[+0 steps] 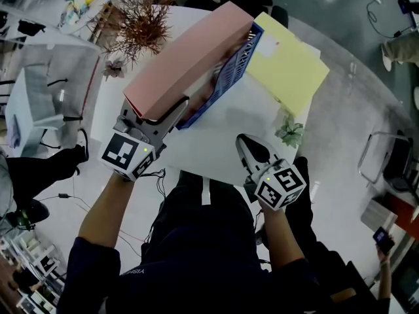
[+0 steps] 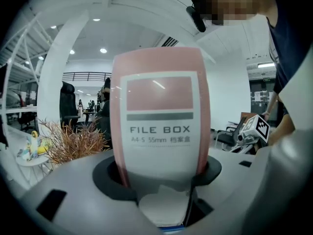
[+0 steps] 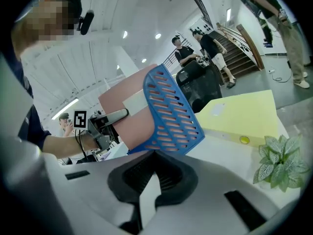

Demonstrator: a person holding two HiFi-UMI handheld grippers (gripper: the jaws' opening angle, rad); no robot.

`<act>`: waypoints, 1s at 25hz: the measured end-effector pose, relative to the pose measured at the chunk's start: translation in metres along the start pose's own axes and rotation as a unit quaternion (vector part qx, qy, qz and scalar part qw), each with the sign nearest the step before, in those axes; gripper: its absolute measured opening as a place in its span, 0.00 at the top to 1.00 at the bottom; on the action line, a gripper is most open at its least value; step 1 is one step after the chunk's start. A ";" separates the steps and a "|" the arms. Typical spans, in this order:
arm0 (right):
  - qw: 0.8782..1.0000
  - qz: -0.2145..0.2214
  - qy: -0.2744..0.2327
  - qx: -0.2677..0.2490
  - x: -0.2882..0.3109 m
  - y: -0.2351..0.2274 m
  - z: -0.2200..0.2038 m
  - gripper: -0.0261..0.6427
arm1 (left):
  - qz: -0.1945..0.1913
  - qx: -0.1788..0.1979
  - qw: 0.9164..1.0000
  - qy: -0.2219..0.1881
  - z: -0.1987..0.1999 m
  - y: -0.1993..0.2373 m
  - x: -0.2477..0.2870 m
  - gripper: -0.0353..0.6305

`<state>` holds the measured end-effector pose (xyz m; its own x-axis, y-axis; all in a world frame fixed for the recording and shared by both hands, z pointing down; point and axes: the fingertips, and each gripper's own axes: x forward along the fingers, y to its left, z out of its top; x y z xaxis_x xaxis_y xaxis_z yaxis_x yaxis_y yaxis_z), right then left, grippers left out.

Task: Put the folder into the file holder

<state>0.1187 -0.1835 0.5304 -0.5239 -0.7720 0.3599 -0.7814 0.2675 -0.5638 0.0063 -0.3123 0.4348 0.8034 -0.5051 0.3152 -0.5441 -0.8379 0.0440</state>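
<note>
I am clamping my left gripper (image 1: 160, 115) wide across the pink folder's (image 1: 183, 64) spine end to steer it into the blue file holder (image 1: 230, 77), where it is sitting partway in; my right gripper (image 1: 247, 142) is hovering nearby, pinched together and empty, ready for steadying.

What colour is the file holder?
The file holder is blue, with slotted sides; the right gripper view shows it best.
</note>
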 end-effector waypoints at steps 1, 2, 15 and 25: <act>1.000 0.001 0.000 0.000 0.000 0.000 0.000 0.95 | 0.002 0.000 1.000 -0.001 -0.001 -0.001 0.001 0.51; 1.000 0.001 -0.001 -0.001 0.000 -0.001 0.000 0.95 | 0.002 0.000 1.000 -0.001 -0.003 -0.002 0.001 0.51; 1.000 0.005 0.001 -0.006 -0.001 0.003 0.004 0.95 | 0.012 -0.002 1.000 -0.005 -0.015 -0.006 -0.002 0.49; 1.000 0.007 -0.001 -0.013 -0.005 0.010 0.004 0.95 | 0.004 -0.008 1.000 0.003 -0.020 -0.014 -0.003 0.47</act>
<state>0.1149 -0.1794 0.5202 -0.5339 -0.7693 0.3510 -0.7826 0.2923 -0.5497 0.0071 -0.2948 0.4519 0.7979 -0.5104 0.3206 -0.5541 -0.8305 0.0567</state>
